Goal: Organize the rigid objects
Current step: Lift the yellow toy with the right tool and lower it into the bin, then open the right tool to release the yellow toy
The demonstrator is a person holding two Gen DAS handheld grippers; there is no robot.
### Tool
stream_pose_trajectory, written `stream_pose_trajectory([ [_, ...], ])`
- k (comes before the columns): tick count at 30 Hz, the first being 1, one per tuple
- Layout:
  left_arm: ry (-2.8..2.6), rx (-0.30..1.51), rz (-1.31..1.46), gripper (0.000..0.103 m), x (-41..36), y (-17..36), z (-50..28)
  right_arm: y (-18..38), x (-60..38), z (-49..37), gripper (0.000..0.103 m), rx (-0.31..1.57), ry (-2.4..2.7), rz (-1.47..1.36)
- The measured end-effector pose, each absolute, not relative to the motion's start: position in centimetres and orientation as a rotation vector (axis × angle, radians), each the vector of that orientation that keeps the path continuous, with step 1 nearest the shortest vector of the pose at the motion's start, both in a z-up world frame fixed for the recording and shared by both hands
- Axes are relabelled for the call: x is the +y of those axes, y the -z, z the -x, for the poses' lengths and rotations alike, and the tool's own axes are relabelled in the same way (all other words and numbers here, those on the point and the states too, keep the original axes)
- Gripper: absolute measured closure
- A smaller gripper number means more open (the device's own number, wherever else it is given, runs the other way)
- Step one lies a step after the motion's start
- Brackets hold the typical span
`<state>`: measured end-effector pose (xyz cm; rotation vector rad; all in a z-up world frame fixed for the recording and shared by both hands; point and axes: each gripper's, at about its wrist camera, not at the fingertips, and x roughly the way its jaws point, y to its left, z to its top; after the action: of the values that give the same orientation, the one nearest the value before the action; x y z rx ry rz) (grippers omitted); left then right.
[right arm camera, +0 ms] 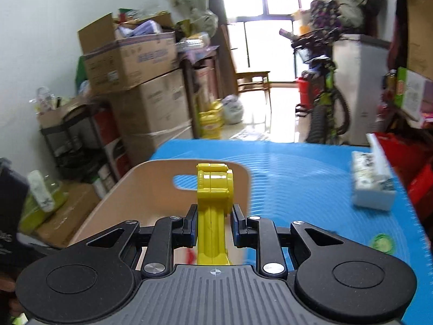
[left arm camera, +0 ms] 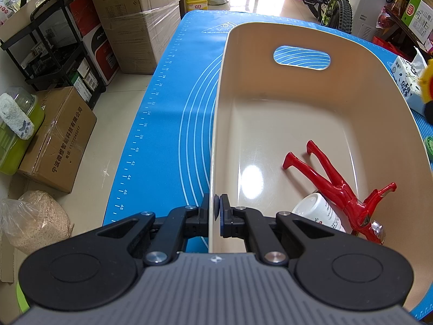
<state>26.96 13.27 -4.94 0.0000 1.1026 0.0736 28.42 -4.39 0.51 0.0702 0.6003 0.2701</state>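
A beige plastic bin [left arm camera: 311, 124] sits on the blue mat [left arm camera: 167, 124]. Inside it lie a red toy figure [left arm camera: 338, 187] and a white bottle [left arm camera: 319, 211]. My left gripper [left arm camera: 216, 208] is shut on the bin's near left wall. My right gripper [right arm camera: 212, 220] is shut on a yellow toy [right arm camera: 213, 189] and holds it above the near end of the bin [right arm camera: 130, 195], slightly blurred. A yellow-and-black object [left arm camera: 427, 92] shows at the right edge of the left wrist view.
A tissue pack [right arm camera: 373, 181] and a small green round thing [right arm camera: 381, 242] lie on the mat right of the bin. Cardboard boxes [left arm camera: 135, 21], a black rack [left arm camera: 54, 51] and a bicycle [right arm camera: 324, 100] stand on the floor around the table.
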Motion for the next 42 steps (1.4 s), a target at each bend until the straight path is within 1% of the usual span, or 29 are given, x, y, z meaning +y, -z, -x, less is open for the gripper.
stream_pose_trajectory([
  [7, -0.074, 1.103, 0.0, 0.097, 13.2, 5.0, -27.0, 0.8, -0.3, -28.2, 0.07, 0.659, -0.35, -0.02],
  [12, -0.074, 1.103, 0.0, 0.097, 13.2, 5.0, -27.0, 2.4, 1.6, -28.0, 0.07, 0.735, -0.376, 0.027],
  [22, -0.074, 1.103, 0.0, 0.097, 13.2, 5.0, -27.0, 5.3, 2.6, -29.1, 0.07, 0.922, -0.399, 0.069],
  [27, -0.074, 1.103, 0.0, 0.097, 13.2, 5.0, -27.0, 5.5, 2.0, -29.1, 0.069, 0.933, -0.387, 0.067],
  [28, -0.074, 1.103, 0.0, 0.097, 13.2, 5.0, -27.0, 5.5, 1.9, -29.1, 0.064, 0.933, -0.384, 0.061],
  [30, -0.074, 1.102, -0.001, 0.097, 13.2, 5.0, -27.0, 5.3, 1.4, -28.9, 0.05, 0.917, -0.392, 0.033],
  [31, -0.075, 1.102, -0.002, 0.097, 13.2, 5.0, -27.0, 5.0, 1.3, -28.9, 0.046, 0.903, -0.397, 0.016],
  [34, -0.075, 1.102, -0.003, 0.097, 13.2, 5.0, -27.0, 4.1, 1.2, -28.3, 0.042, 0.855, -0.398, 0.008],
  [42, -0.074, 1.102, -0.003, 0.097, 13.3, 4.9, -27.0, 1.7, -1.3, -27.3, 0.039, 0.769, -0.368, -0.042],
])
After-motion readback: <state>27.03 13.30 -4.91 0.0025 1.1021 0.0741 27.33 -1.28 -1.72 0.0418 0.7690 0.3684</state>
